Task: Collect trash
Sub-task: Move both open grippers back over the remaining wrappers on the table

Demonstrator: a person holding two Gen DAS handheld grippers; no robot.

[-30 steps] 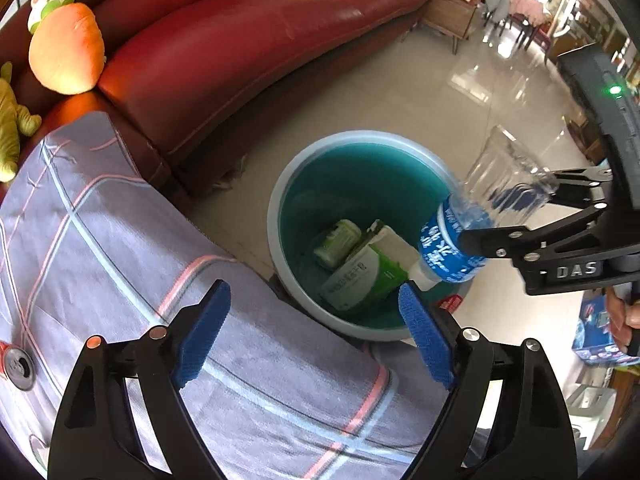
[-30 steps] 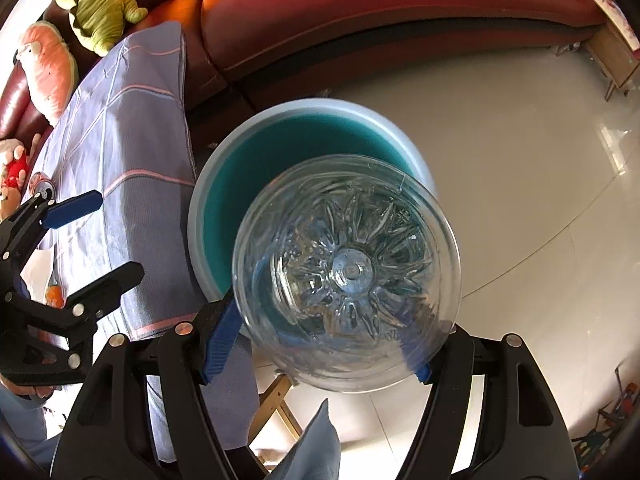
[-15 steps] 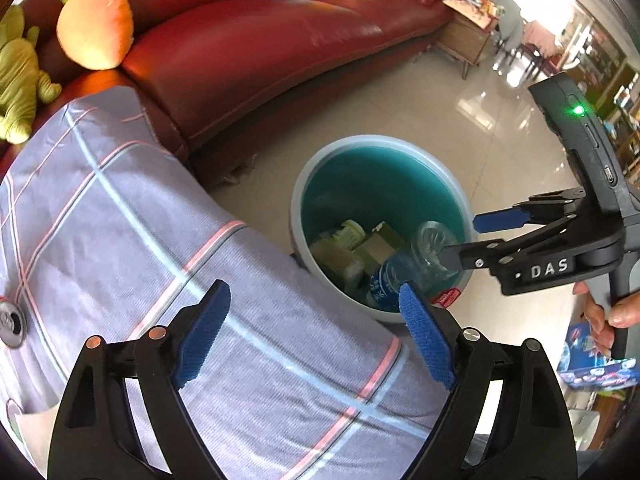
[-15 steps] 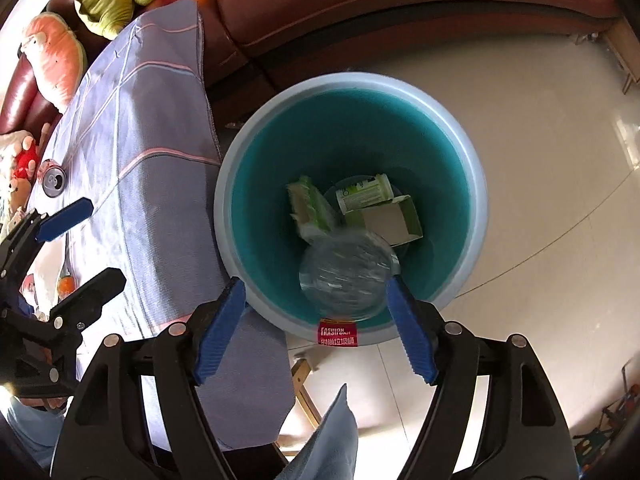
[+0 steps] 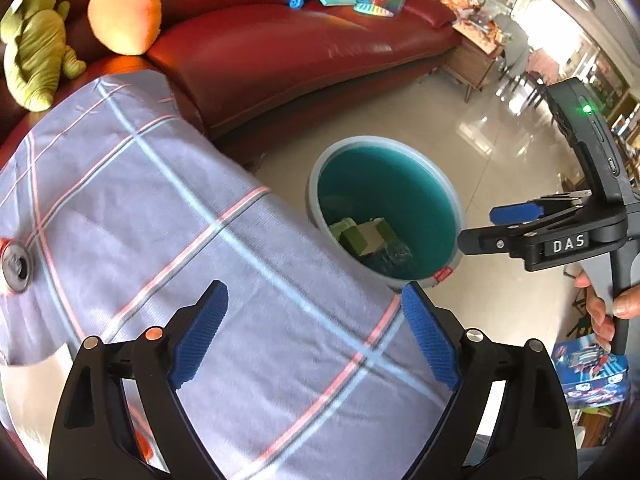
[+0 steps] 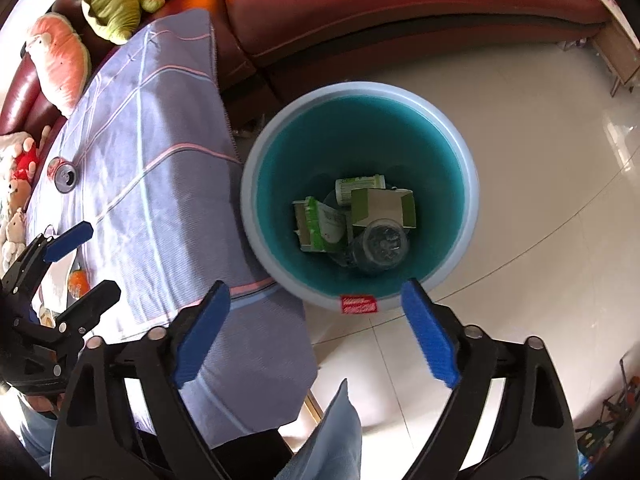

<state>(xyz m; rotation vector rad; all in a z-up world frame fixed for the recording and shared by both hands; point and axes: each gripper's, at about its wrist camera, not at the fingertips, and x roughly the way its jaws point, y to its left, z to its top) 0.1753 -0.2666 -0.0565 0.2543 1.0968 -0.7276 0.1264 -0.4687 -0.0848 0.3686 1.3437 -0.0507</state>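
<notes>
Trash already fills the bin (image 6: 472, 200) bottom: a clear bottle (image 6: 380, 246) lies beside 2 green cartons (image 6: 382, 208). Right gripper (image 6: 316, 334) has just been opening, jaws wide and empty above the rim. Left gripper (image 5: 316, 336), also wide and empty, hangs over the cloth (image 5: 160, 220), where 1 can (image 5: 16, 266) is left to collect.

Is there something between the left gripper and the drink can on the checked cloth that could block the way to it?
Nothing visible does. The left gripper is open and empty above the checked cloth. The drink can stands upright far to its left, with only bare cloth between them.
</notes>
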